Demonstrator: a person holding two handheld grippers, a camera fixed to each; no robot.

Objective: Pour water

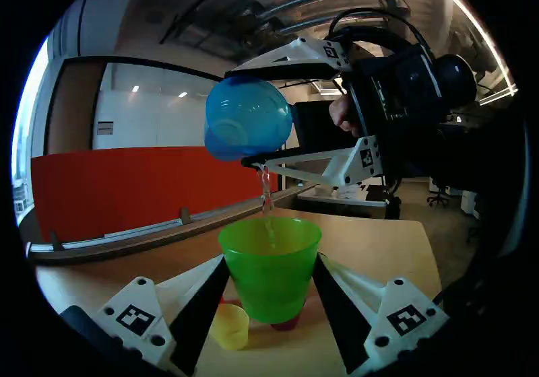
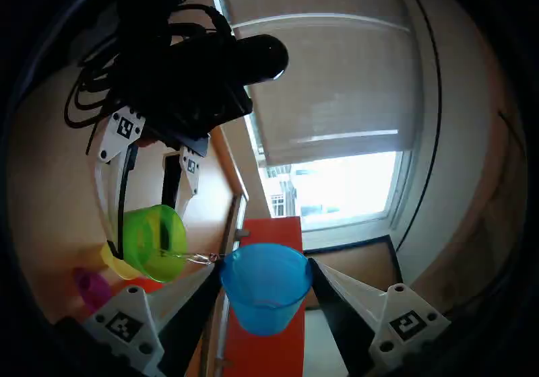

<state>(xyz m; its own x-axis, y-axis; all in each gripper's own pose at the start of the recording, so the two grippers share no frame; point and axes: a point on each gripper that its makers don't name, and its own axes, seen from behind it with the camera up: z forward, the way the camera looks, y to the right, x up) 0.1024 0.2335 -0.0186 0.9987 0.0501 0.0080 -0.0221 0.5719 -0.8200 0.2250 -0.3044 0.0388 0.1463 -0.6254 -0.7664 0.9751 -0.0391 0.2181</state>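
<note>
Nearest us in the left gripper view, at 6 o'clock, our left claw (image 1: pixel 271 259) pinches the green cup (image 1: pixel 271 279) from both sides. It holds the cup upright and clear of the bench (image 1: pixel 377 242). Under the cup, at its 7 o'clock, we see a small yellow cup (image 1: pixel 229 325), and at its 5 o'clock the edge of a pink cup (image 1: pixel 288 322). Both are down on the pale wood.

At 12 o'clock from the green cup, a thin stream of water (image 1: pixel 266 192) drops from the rim of the blue cup (image 1: pixel 248 118) into the green one. The blue cup lies tipped on its side, clamped in our right claw (image 1: pixel 237 118), with one finger over it and one under it. A hand (image 1: pixel 342 113) grips that tool at 3 o'clock of the cup. Beyond the bench, toward 9 o'clock, runs a red partition (image 1: pixel 135 182).

In the right gripper view, the right claw squeezes the blue cup at 6 o'clock. The water leaves the cup's rim at 9 o'clock and reaches the green cup, which the left claw grips farther off. We find the yellow and pink cups at 8 o'clock of the green cup. Farthest away, at 3 o'clock, a bright window (image 2: pixel 343 192) sits under a pale blind (image 2: pixel 337 87).
</note>
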